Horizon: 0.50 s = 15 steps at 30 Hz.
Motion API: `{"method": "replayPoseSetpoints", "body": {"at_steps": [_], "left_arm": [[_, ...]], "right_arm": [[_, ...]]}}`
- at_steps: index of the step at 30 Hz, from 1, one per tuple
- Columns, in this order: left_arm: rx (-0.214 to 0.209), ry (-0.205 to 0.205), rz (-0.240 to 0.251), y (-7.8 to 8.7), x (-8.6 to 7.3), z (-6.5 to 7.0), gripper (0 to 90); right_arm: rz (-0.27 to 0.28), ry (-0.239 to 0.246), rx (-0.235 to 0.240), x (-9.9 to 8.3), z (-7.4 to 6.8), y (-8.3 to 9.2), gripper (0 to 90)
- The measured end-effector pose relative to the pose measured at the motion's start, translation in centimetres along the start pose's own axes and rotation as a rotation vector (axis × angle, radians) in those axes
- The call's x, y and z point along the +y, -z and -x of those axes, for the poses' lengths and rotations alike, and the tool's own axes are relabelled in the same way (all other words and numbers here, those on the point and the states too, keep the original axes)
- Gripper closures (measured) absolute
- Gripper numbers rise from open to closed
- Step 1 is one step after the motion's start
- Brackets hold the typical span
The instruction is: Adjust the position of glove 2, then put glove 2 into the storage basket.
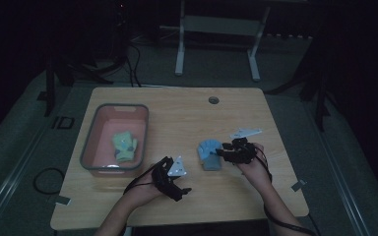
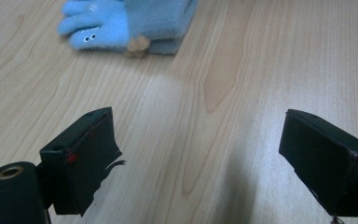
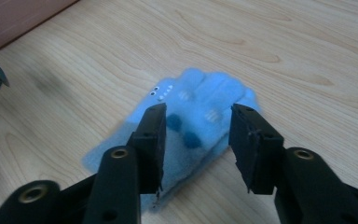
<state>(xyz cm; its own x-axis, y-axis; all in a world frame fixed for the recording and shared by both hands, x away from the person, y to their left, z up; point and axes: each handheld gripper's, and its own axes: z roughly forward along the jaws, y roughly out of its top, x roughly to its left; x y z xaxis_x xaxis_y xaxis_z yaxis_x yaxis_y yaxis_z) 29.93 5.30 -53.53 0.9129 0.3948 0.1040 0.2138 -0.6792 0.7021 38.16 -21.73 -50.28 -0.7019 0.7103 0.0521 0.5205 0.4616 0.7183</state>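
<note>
With my right gripper poised half-spread over the blue glove, I'd next pinch it; left gripper spread empty

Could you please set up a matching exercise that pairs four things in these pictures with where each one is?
Things:
1. fuzzy blue glove
2. fuzzy green glove
3. left gripper
4. right gripper

Places:
A. in the pink plastic bin
B. over bare wooden table, jaws wide apart
C. flat on the table, mid-right
D. jaws straddling the blue glove

Pairs: 1-C, 2-A, 3-B, 4-D
</note>
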Motion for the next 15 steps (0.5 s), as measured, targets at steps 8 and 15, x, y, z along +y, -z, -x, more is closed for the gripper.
{"method": "replayPoseSetpoints", "body": {"at_steps": [8,15], "left_arm": [[-0.013,-0.016,-0.013,-1.3,1.4,0.1,11.2],[-0.020,-0.025,0.016,-2.1,2.8,-0.2,12.2]], "right_arm": [[0.021,-0.013,0.001,-0.2,0.9,0.4,56.8],[0.030,-0.011,0.017,0.3,1.7,0.6,56.3]]}}
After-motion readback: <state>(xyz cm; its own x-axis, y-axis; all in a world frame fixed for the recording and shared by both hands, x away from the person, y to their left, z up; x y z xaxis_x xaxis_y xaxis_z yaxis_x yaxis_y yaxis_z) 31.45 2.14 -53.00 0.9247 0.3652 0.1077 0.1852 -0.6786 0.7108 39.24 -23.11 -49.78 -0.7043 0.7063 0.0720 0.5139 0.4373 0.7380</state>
